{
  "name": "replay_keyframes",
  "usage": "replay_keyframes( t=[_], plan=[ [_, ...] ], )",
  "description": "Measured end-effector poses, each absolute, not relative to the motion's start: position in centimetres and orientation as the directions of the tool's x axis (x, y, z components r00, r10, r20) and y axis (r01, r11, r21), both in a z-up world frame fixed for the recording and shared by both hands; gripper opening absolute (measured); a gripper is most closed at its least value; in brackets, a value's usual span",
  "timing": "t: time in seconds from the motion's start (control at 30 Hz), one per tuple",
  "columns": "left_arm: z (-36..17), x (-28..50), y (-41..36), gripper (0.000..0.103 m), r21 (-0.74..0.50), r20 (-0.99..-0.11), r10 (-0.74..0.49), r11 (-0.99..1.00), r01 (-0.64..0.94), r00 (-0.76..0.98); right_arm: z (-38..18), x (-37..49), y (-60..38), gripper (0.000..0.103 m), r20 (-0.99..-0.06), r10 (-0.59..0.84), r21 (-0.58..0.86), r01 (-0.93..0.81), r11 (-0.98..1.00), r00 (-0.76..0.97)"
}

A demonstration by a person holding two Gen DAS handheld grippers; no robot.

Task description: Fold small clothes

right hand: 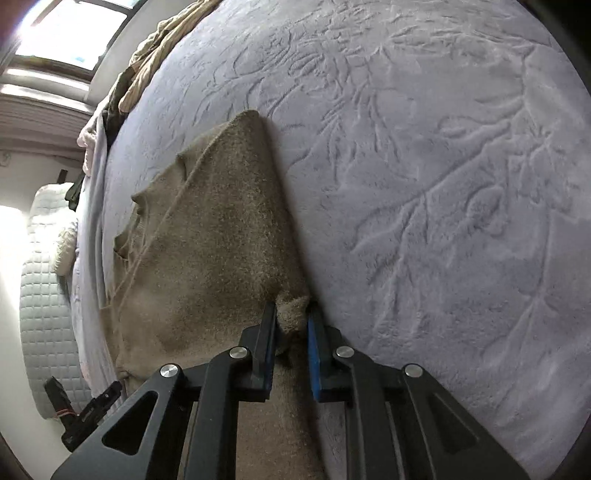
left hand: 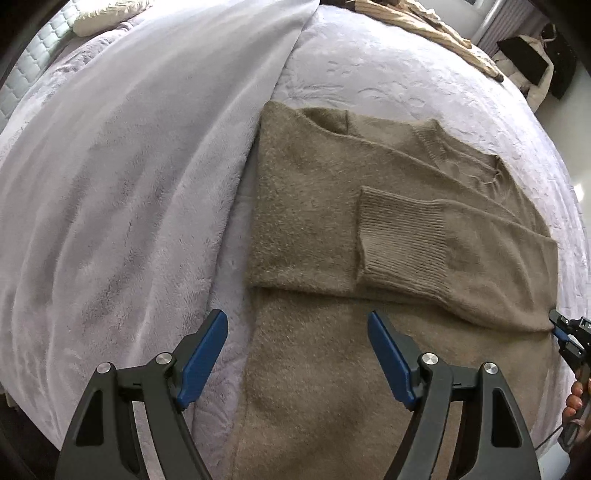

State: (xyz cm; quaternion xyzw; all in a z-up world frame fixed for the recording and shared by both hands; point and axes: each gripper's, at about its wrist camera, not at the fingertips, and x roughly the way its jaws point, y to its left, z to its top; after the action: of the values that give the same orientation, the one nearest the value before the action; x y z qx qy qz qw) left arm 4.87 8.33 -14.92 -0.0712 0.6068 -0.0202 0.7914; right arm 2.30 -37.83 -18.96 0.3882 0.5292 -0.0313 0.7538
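Note:
A brown knit sweater (left hand: 306, 206) lies flat on the lavender bed cover (left hand: 369, 74), both sleeves folded across its body, a ribbed cuff (left hand: 399, 240) on top. My left gripper (left hand: 297, 328) is open and empty, hovering over the sweater's lower left part. My right gripper (right hand: 291, 314) is shut on the sweater's right edge (right hand: 291, 314), a bunch of fabric pinched between its fingers. In the left wrist view the right gripper (left hand: 557, 328) shows at the sweater's far right edge. The sweater (right hand: 221, 229) stretches away from it in the right wrist view.
A grey fleece blanket (left hand: 129, 166) lies bunched left of the sweater. Striped beige clothes (left hand: 424, 26) sit at the bed's far edge. A quilted headboard (right hand: 40, 295) and a pillow (left hand: 99, 16) are at the bed's end. Embossed bed cover (right hand: 443, 184) spreads to the right.

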Motion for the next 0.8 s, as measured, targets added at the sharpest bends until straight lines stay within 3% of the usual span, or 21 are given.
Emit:
replay_keyframes(
  t=[0.07,0.17,0.53,0.6,0.67,0.8],
  plan=[
    [-14.7,4.6,8.2,0.079,-0.135,-0.958,-0.121,0.99,-0.038,0.261,-18.6,1.3,-38.2,0.024,-0.802,0.374,0.584,0.48,0.654,0.466],
    [-14.7,4.4,8.0,0.079,-0.13,-0.96,-0.121,0.991,-0.021,0.253,-18.0,-0.2,-38.1,0.024,-0.789,0.403,0.604,0.468,0.645,0.463],
    [-13.9,2.4,6.5,0.079,-0.094,-0.976,-0.099,0.995,0.034,0.196,-16.7,-2.0,-33.6,0.025,-0.909,0.288,0.398,0.423,0.814,0.3],
    [-13.7,1.9,6.4,0.079,-0.096,-0.977,-0.102,0.995,0.041,0.187,-15.8,-2.5,-32.7,0.03,-0.915,0.284,0.383,0.401,0.832,0.286],
    [-13.4,1.3,6.3,0.079,-0.102,-0.979,-0.108,0.994,0.039,0.176,-14.8,-3.3,-31.7,0.044,-0.919,0.28,0.373,0.381,0.846,0.277],
    [-13.1,0.0,5.9,0.079,-0.106,-0.983,-0.111,0.993,0.041,0.146,-13.2,-4.7,-29.6,0.049,-0.917,0.283,0.371,0.345,0.862,0.279]
  ],
)
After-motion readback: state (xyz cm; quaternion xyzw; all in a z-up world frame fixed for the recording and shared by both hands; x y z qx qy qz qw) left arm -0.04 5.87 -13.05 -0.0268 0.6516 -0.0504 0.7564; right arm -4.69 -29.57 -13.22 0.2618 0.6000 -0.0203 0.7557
